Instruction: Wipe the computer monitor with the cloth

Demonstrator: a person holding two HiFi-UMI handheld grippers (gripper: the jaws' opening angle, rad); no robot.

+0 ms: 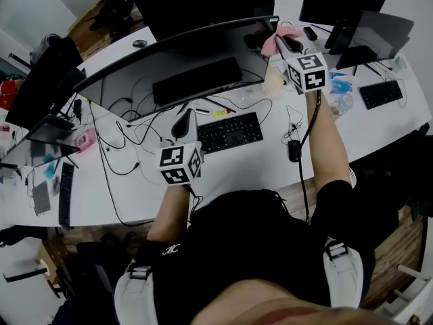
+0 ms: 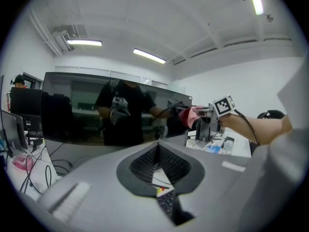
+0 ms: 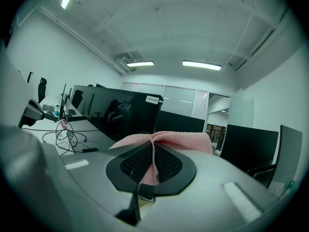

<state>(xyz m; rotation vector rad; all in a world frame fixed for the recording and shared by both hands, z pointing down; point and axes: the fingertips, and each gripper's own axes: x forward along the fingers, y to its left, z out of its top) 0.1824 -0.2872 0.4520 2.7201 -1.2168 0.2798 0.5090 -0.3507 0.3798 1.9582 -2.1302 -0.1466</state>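
Right claw (image 3: 153,161) clamped on cloth (image 3: 186,141), monitor (image 1: 189,53) edge just beside it. Left claw (image 2: 158,161) closed, empty, well back. Risk: cloth bunches, hard claw tips scrape monitor.

From where I stand I count two grippers: the left gripper (image 1: 184,124) just below mid-frame and the right gripper (image 1: 287,46) at upper right. There is one cloth (image 1: 274,42), pink. One wide curved monitor (image 1: 176,66) spans the middle. There are three keyboards: centre keyboard (image 1: 229,133), right-edge keyboard (image 1: 382,93) and left-edge keyboard (image 1: 65,195). There are two mice: near mouse (image 1: 293,150) right of centre and far mouse (image 1: 139,43) at upper left.
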